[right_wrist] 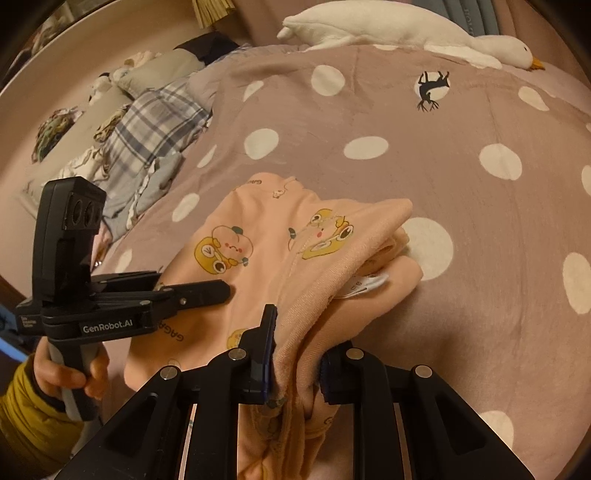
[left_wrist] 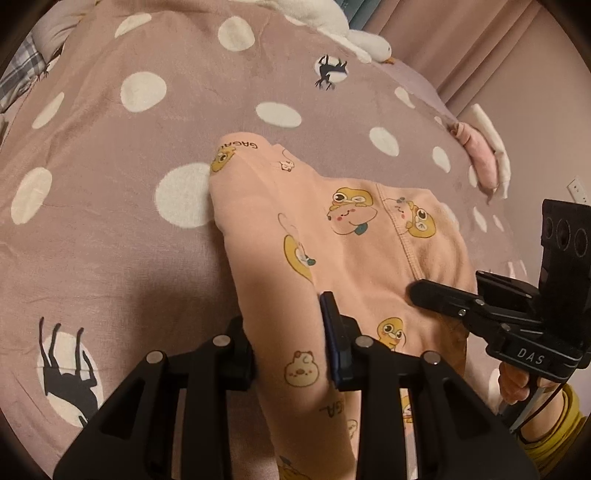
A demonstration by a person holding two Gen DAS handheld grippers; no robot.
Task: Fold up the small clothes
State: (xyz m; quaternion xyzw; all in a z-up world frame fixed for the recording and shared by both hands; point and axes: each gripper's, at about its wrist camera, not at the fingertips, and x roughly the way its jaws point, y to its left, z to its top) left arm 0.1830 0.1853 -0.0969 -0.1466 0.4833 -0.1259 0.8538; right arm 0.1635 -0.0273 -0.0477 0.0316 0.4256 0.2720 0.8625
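Both claws grip: your left gripper (left_wrist: 291,343) pinches one near edge of the pink garment (left_wrist: 354,243), your right gripper (right_wrist: 295,354) clamps the bunched layers of the other. Garment hangs raised at your end; its far end lies on the dotted bedspread (right_wrist: 424,122). Step, judged: a fold in progress. Next move calls for carrying both corners forward evenly, keeping edges matched. Toy goose (right_wrist: 388,31) beyond, well clear.
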